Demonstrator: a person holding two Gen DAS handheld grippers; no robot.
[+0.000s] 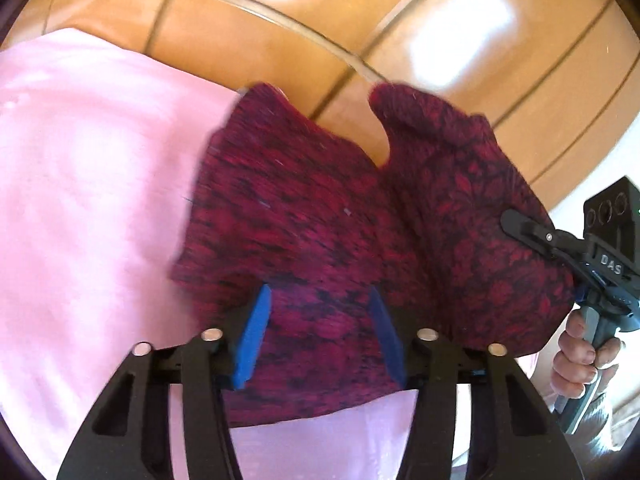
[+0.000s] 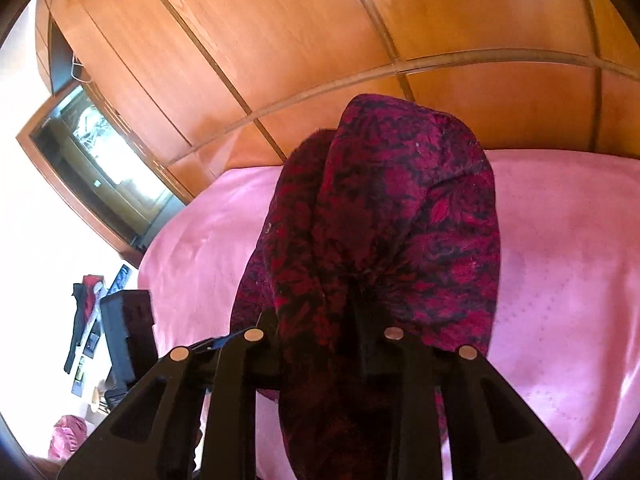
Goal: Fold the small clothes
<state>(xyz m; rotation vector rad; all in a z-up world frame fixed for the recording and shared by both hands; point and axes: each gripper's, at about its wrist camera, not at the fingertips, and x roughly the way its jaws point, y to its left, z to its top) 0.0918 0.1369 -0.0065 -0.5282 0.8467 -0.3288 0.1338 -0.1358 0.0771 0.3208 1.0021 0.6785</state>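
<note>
A dark red and black patterned knit garment [image 1: 320,216] is held up over a pink bedspread [image 1: 80,200]. My left gripper [image 1: 320,336] is at the garment's near edge. Its blue pads [image 1: 254,336] stand apart with flat fabric between them, and their inner faces show, so it is open. At the right of the left wrist view, my right gripper [image 1: 520,224] bites into a raised fold. In the right wrist view the garment [image 2: 400,208] bunches up between the fingers of my right gripper [image 2: 320,324], which is shut on it. The fabric hides the fingertips.
A wooden wardrobe [image 2: 300,40] stands behind the bed, with a curved wooden rail [image 2: 440,60] before it. A framed niche [image 2: 96,152] is at the left, and below it a black box [image 2: 128,332] and clutter. A hand [image 1: 576,356] holds the right gripper's handle.
</note>
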